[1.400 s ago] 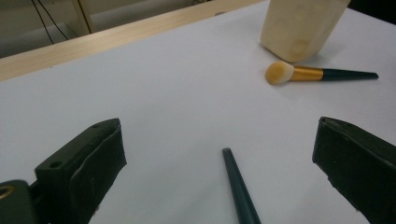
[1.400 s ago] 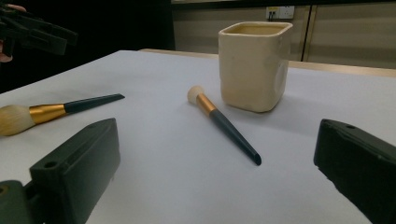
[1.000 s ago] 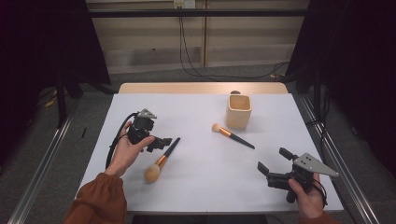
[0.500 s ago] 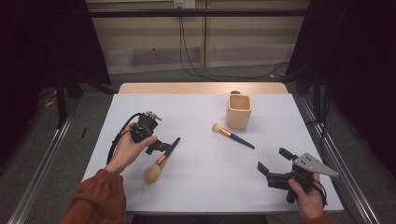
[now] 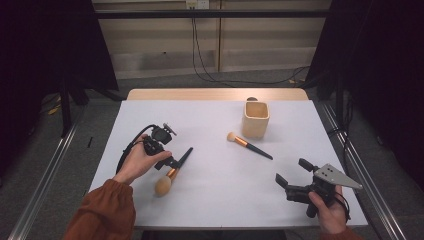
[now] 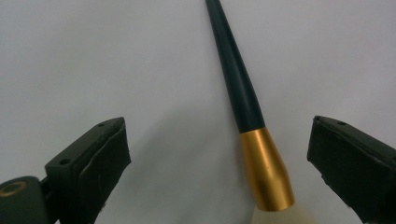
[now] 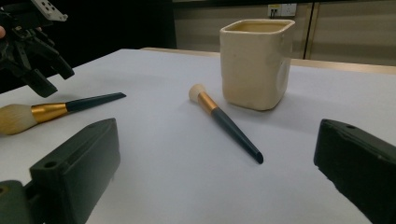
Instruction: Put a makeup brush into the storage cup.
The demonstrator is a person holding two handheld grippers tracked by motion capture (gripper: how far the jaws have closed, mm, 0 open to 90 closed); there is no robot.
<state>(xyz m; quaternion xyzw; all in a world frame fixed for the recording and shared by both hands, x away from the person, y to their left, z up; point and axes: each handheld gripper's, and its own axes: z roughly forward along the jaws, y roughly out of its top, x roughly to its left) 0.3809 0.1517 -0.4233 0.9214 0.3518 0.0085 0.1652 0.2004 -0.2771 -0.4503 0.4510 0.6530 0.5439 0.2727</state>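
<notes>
Two makeup brushes lie on the white table. The large brush has a fluffy pale head, a gold ferrule and a dark handle. My left gripper hovers just over it, open, with the ferrule between the jaws in the left gripper view. The small brush lies in front of the cream square cup. My right gripper stands open near the front right edge, aimed at the small brush and cup, with nothing between its jaws.
A wooden strip runs along the table's far edge. Metal rails flank the table on the floor, and cables hang at the back wall. In the right gripper view my left gripper shows at the upper left above the large brush.
My left gripper has moved down and right toward the large brush, now straddling its ferrule. The right gripper, both brushes and the cup have stayed put.
</notes>
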